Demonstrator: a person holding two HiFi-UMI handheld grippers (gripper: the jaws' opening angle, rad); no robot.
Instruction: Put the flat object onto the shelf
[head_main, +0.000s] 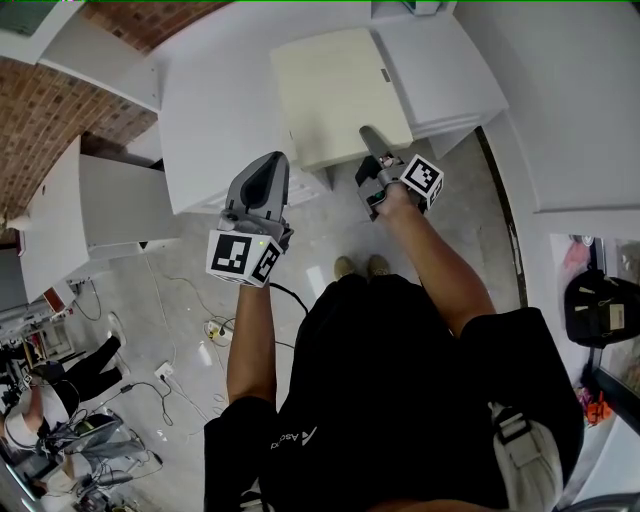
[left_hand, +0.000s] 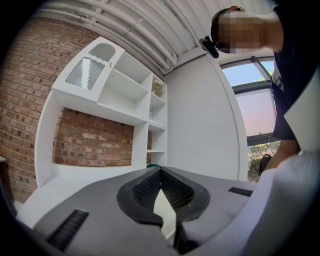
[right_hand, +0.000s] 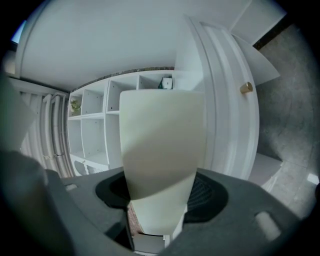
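**Right gripper clamped on flat board**

The right gripper (right_hand: 159, 192) grasps the near edge of the cream flat board (head_main: 338, 92), with its jaws closed against it. The board extends level, away from the person, over a white cabinet (head_main: 215, 115). The left gripper (left_hand: 160, 172) is clenched and empty, held just beside the right. A white shelf unit (left_hand: 125, 87) stands against the brick wall (left_hand: 95, 142).

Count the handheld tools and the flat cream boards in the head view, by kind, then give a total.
Tools: 2 (left tool, right tool)
Flat cream board: 1
Total: 3
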